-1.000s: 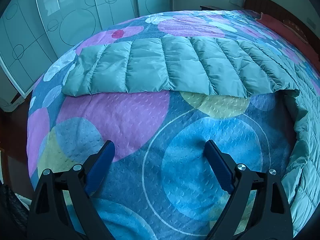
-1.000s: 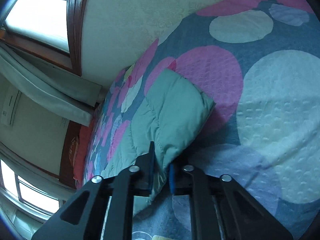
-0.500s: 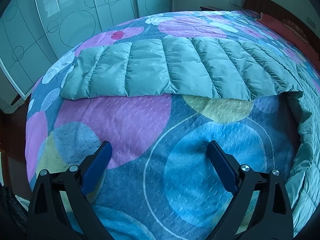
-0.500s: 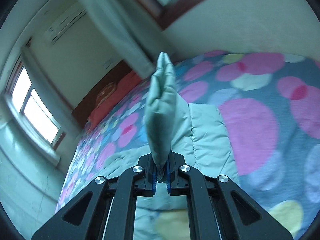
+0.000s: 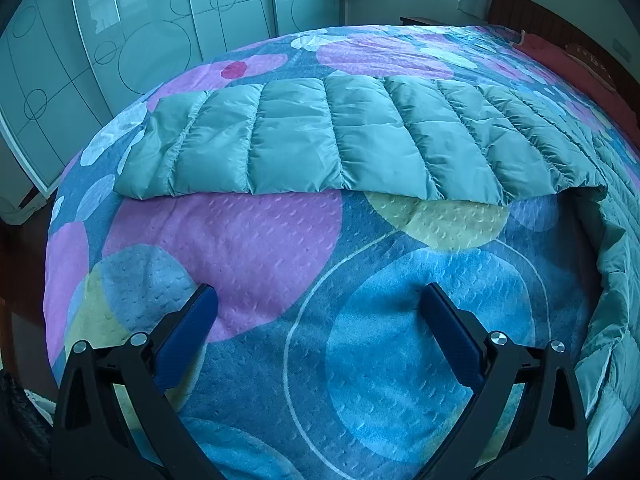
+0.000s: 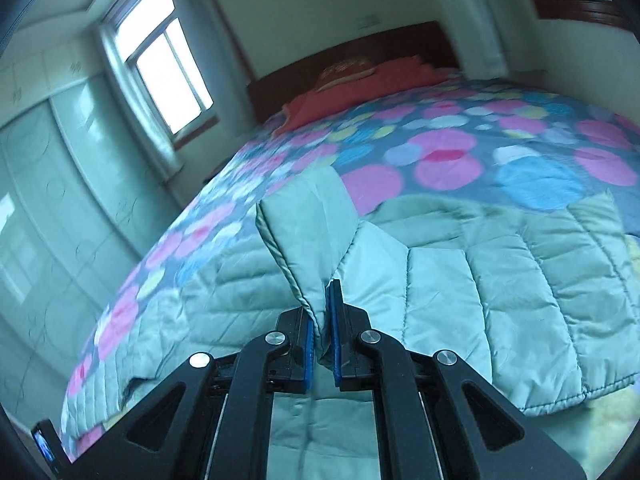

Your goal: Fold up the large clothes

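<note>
A teal quilted down jacket [image 5: 340,140] lies spread across the far half of the bed, with more of it heaped at the right edge [image 5: 616,280]. My left gripper [image 5: 317,291] hovers over the bare bedspread short of the jacket; its jaws are opening and hold nothing. My right gripper [image 6: 323,304] is shut on a corner of the jacket [image 6: 304,232], which stands up as a folded flap above the rest of the jacket [image 6: 480,272].
The bedspread [image 5: 248,248] has large pink, blue and yellow circles. Glass wardrobe doors [image 5: 120,40] stand beyond the bed's left edge, with dark floor below. A wooden headboard [image 6: 360,52], a red pillow [image 6: 360,88] and a window [image 6: 168,72] lie at the far end.
My right gripper has swung across the bed and rolled, carrying the pinched jacket corner over the garment. The left jaws have spread slightly wider. The jacket's near edge has shifted a little.
</note>
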A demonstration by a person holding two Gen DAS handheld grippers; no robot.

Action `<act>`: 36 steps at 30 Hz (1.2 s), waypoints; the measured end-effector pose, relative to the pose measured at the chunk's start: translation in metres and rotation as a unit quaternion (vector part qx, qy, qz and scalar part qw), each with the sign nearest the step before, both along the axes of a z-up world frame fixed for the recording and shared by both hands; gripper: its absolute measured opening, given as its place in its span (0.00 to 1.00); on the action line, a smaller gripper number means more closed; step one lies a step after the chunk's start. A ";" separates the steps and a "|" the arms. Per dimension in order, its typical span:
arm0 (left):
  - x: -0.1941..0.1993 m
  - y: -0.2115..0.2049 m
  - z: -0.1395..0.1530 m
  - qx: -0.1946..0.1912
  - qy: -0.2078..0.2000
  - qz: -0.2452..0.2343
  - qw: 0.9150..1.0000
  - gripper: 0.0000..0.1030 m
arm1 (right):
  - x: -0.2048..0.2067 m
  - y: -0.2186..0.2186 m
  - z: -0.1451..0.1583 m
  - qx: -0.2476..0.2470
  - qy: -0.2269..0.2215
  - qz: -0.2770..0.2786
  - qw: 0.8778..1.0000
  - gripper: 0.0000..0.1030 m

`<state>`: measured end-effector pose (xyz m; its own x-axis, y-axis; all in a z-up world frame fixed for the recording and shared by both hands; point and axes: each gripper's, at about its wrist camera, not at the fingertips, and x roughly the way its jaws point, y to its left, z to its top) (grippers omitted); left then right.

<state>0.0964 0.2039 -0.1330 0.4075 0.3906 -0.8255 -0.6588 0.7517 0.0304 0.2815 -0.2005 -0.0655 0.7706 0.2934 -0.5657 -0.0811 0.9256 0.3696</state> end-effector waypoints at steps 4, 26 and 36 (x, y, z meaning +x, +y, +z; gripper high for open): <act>0.000 -0.001 0.000 0.001 -0.001 0.001 1.000 0.98 | 0.008 0.049 -0.025 -0.026 0.031 0.056 0.998 0.06; 0.000 -0.001 -0.001 0.002 -0.001 0.001 1.000 0.98 | -0.009 0.087 -0.038 -0.032 0.093 0.168 0.981 0.56; 0.001 -0.001 -0.001 0.004 0.000 0.001 1.000 0.98 | -0.023 -0.098 -0.017 -0.061 0.088 -0.041 0.993 0.30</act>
